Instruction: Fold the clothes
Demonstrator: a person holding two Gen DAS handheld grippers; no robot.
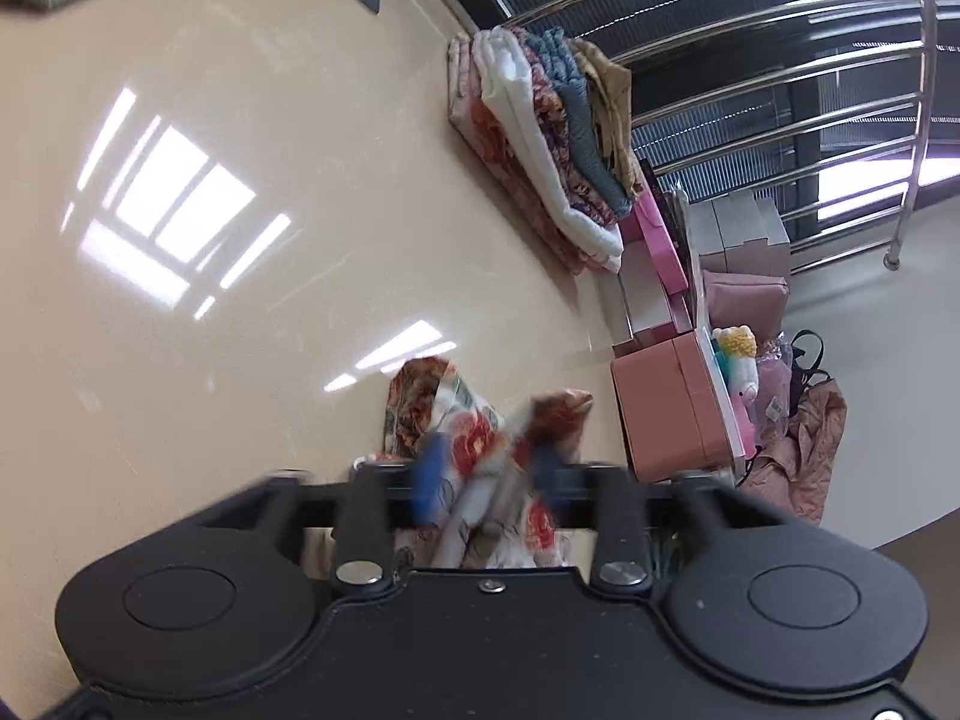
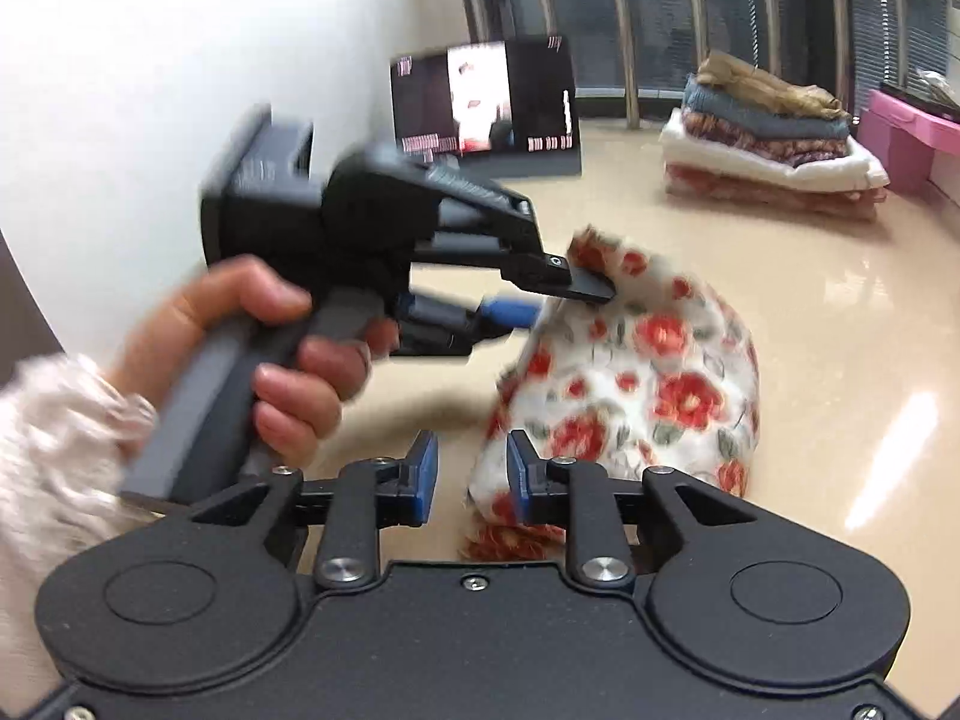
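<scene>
soft floral cloth point(image 2: 630, 384), light and floppy, hangs bunched over the beige worktop point(image 1: 240, 360). left tongs point(image 1: 489, 474) pinch its top edge; right tongs point(image 2: 471, 480) spread, empty, beside its lower hem, likely the next hold.

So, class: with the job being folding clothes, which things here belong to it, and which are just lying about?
Part of the job:
floral garment
left gripper, jaws closed on the garment
right gripper, jaws open
stack of folded clothes

Just lying about:
pink boxes
plush toy
screen
metal railing
</scene>
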